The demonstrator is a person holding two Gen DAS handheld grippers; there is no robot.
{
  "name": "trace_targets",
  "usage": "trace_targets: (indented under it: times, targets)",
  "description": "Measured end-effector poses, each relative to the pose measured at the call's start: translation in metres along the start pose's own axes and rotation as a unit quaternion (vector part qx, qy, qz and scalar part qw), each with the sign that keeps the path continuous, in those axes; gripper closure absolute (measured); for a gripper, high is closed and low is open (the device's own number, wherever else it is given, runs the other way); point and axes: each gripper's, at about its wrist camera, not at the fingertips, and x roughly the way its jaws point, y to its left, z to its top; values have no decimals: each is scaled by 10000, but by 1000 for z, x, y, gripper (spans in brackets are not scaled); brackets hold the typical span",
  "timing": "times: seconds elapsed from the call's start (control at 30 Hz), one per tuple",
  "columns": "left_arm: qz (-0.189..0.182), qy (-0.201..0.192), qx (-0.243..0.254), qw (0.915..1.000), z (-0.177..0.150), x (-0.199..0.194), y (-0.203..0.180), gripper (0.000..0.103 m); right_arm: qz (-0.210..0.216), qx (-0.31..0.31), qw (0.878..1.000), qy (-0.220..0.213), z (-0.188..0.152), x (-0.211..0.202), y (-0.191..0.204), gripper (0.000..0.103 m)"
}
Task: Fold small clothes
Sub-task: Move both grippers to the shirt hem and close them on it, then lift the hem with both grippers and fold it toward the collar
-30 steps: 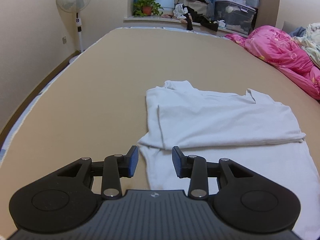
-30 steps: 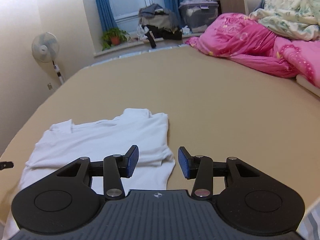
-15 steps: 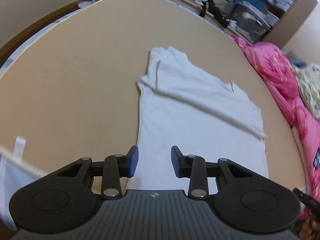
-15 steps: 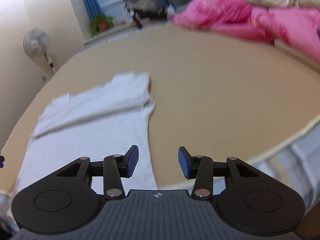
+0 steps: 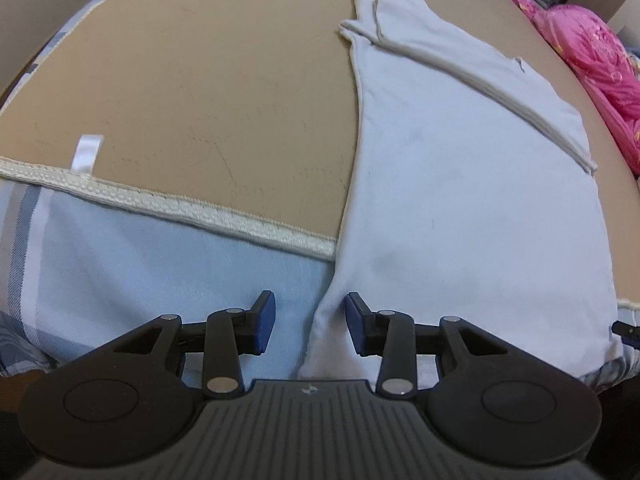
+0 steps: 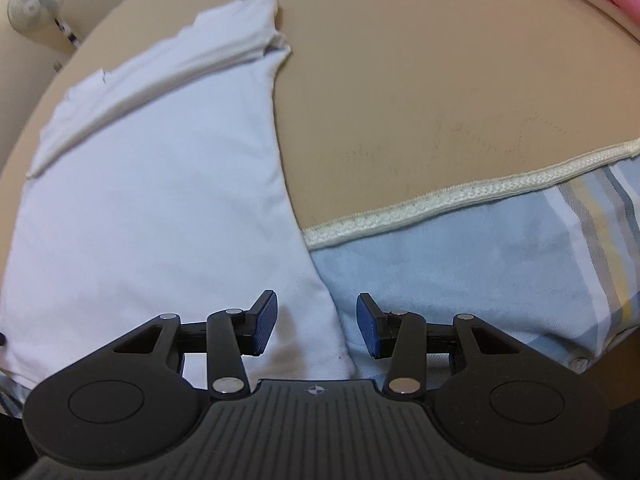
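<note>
Left view: left gripper (image 5: 307, 322) spread, nothing pinched, jaws opening a touch; the shirt's (image 5: 472, 184) near left corner lies between the pads, not pressed. Gripper tilted steeply down. A second ago it looked level across the bed at a fan and window; now only the mat (image 5: 192, 92), its braided edge (image 5: 208, 210) and the blue sheet (image 5: 152, 272) show. Shirt lies flat on the mat, top part folded over, hem hanging over the mat edge onto the sheet. White tag (image 5: 88, 152) on the mat, no readable writing. Pink quilt (image 5: 592, 40) at far right.

Right view: right gripper (image 6: 317, 323) spread, empty, over the shirt's (image 6: 152, 184) near right corner, also pitched down from its earlier level look. Fan (image 6: 34, 2) top left.
</note>
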Motion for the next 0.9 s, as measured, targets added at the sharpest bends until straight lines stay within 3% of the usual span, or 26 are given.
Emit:
trace_targets:
  times: [0.13,0.2,0.23,0.3,0.4,0.57,0.73,0.9]
  targets:
    - [126,5,323,9994,-6,2,-13,64,-64,-79,9999,112,-1,7,0,57]
    - [171,16,435,9989,-11,6,-19,84,-82,-127,9998,104,-3,8,2,58]
    - [190,22,477,9987,-12,8,-19,88,-66,-147,9998,96,-4,7,2,61]
    - [222,-6,559,9982,-13,8,-22,96,36,-161,9998,96,-5,6,1,73]
    - [197,-49,641,9977,-14,6,-25,97,143,-187,9997,100,-6,3,1,98]
    - [41,-137,454,9989,-15,-2,-21,97,343,188,9988,-284,-1,-19,-11,98]
    - [14,138,366,9992,-12,9,-21,94,295,113,9993,182,-4,-1,-8,91]
    - [42,134,359,9993,-10,12,-23,94,226,-14,9995,227,-5,3,-4,88]
